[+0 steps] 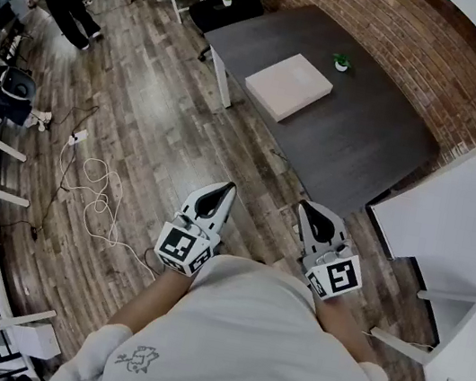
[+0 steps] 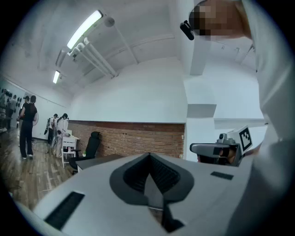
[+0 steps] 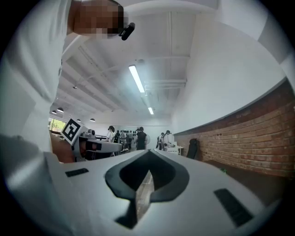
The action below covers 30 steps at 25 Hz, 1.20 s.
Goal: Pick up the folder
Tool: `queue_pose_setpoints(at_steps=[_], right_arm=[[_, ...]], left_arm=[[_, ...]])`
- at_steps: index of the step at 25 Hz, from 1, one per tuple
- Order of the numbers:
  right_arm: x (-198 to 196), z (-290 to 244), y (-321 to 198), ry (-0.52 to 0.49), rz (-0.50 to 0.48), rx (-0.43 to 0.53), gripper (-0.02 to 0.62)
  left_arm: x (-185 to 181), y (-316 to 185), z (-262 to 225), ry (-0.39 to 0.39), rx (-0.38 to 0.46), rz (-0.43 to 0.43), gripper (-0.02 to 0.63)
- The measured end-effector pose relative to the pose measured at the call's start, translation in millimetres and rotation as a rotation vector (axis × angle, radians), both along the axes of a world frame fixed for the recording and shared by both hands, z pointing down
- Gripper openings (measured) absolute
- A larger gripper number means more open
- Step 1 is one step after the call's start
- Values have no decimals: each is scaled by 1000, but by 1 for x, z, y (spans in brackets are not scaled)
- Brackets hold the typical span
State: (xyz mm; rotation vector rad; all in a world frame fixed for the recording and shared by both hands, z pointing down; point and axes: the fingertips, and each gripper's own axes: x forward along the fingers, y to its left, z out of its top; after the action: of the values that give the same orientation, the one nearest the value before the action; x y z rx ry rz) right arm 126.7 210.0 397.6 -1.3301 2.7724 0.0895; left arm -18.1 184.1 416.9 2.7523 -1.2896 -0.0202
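Wood-plank floor (image 1: 139,131) and red brick wall (image 1: 386,24) frame a dark grey rectangular desk (image 1: 368,153). Near its middle lies the pale pink, flat rectangular folder (image 1: 287,85), face up, with one corner toward the person (image 1: 246,351). Its slightly longer axis seems to run lower left to upper right in the head view, across the desk's length. Left gripper (image 1: 224,189) and right gripper (image 1: 308,209) are held level, well apart from the desk, fingers pressed together on nothing. Judged step: approach. Good practice is to walk in, part the fingers, come in low at a near edge and pinch it. A small green potted plant (image 1: 341,63) stands near the folder, on its far side.
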Motion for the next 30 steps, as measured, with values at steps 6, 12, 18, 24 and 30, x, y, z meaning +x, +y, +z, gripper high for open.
queue_pose_setpoints(at_steps=[6, 12, 18, 24, 30], right_arm=[[-2, 2, 0, -7, 1, -9, 5], [-7, 1, -5, -9, 2, -8, 5], [-15, 4, -14, -2, 7, -19, 5], [-25, 7, -28, -17, 6, -34, 5], [-47, 13, -49, 1, 6, -43, 6]], left_arm=[[0, 1, 3, -3, -15, 13, 11], [-3, -3, 3, -8, -19, 21, 11], [-11, -11, 7, -8, -32, 21, 11], [-26, -23, 10, 3, -36, 8, 11], [-42, -37, 15, 18, -44, 29, 56]])
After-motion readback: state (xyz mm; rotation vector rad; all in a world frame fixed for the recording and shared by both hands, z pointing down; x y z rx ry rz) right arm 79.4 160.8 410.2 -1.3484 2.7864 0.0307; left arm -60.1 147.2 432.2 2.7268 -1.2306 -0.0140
